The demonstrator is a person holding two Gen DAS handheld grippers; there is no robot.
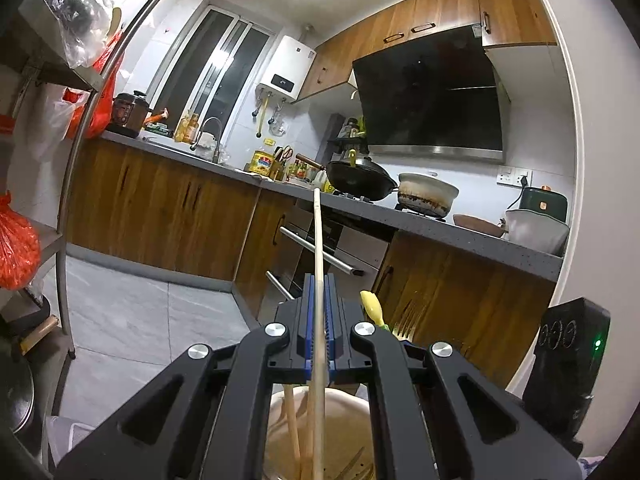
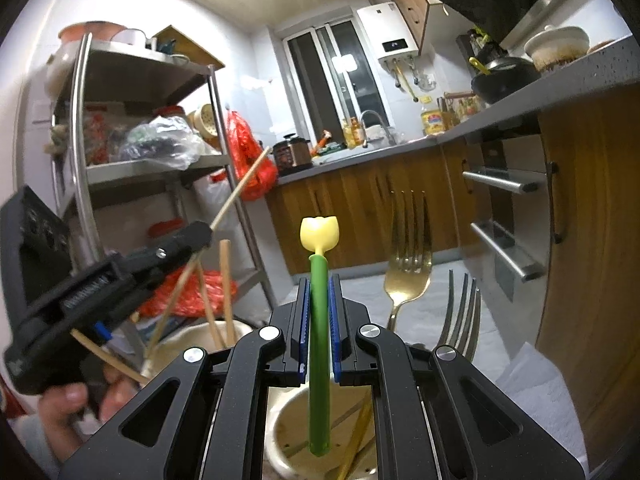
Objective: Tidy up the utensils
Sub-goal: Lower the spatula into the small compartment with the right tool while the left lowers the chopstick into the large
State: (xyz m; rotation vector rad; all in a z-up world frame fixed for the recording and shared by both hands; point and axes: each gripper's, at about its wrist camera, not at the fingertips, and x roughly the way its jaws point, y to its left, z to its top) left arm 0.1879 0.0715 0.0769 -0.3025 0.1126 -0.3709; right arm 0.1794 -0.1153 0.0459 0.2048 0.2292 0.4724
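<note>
**Chopstick and tulip-topped utensil gripped above two holders**

While a single pale chopstick is clamped between the blue pads of the left tool, a green-handled utensil with a yellow tulip-shaped top is clamped between the pads of the right tool. Both tools are closed on what they carry.

Seen from the left wrist, the chopstick runs up past the fingertips, and its lower end reaches down into a pale round holder directly beneath the tool. Other wooden chopsticks are seen leaning in that same holder. Just right of the left tool, the yellow tulip top and the tines of a gold fork can be made out.

From the right wrist, the green handle is held upright, and its lower end hangs inside the mouth of a second cream holder below the right tool. Whether the tip touches the bottom cannot be told. A gold fork and a silver fork stand tines-up just right of the green handle. Left of that handle, the left tool is seen with its chopstick slanting up and through it, above the holder of wooden chopsticks. A hand is seen at that tool's grip.

Beyond the holders, a grey counter carries a black wok and a stained white pot. A metal shelf rack stands left of the holders.
</note>
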